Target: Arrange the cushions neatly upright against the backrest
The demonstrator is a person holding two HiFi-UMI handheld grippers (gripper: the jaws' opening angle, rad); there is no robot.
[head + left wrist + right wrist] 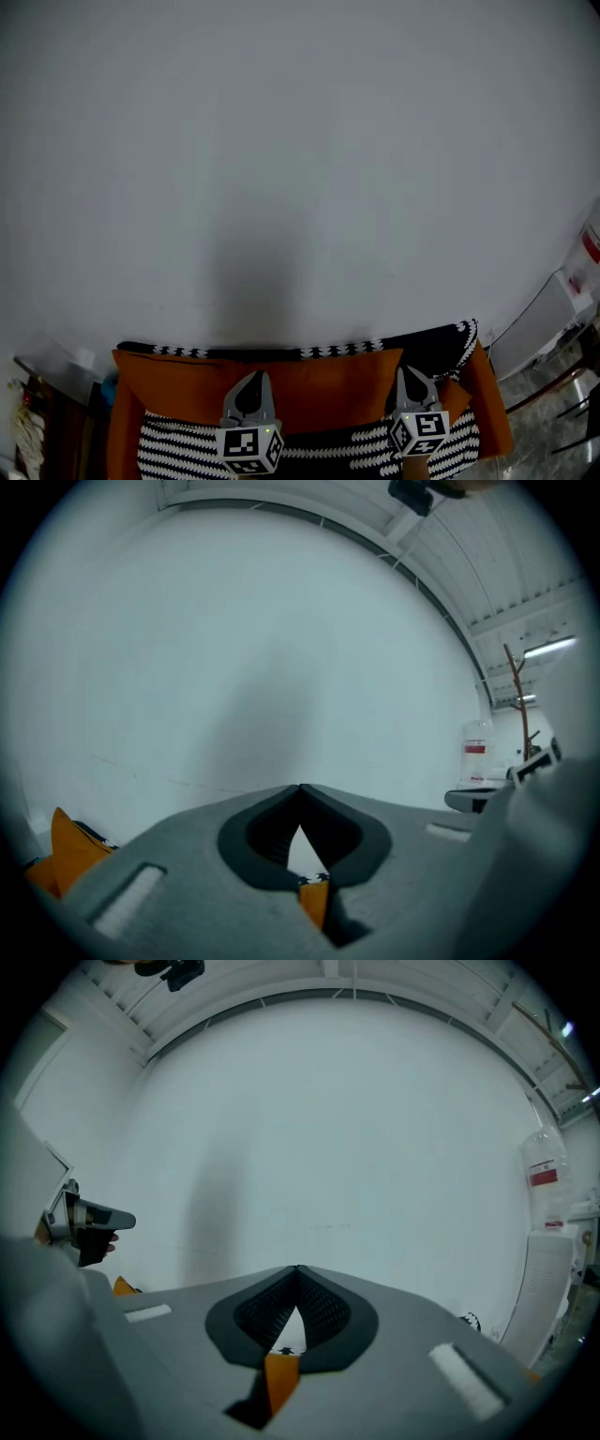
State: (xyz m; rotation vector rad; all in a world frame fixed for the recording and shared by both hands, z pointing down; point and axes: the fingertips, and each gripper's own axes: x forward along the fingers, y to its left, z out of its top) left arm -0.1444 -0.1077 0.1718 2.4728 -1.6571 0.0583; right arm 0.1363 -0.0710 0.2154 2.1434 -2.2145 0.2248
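Before the white wall (281, 141), left gripper (256, 377) and right gripper (405, 372) each have jaws clamped shut on the orange cushion (328, 394).

A plain white wall (300, 141) fills most of the view. A lit tube light (548, 647) hangs under the ribbed ceiling (506, 564). Pale marbled floor (544, 427) shows lower right.

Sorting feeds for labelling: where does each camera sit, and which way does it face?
Head view: on the person's head, facing the white wall; low in frame, the left gripper and right gripper clamp the orange cushion.
Left gripper view: rides the left gripper, looking along its shut jaws at the wall; fabric pinched between.
Right gripper view: the same from the right gripper.
Shared: both gripper views show wall and pinched orange fabric.
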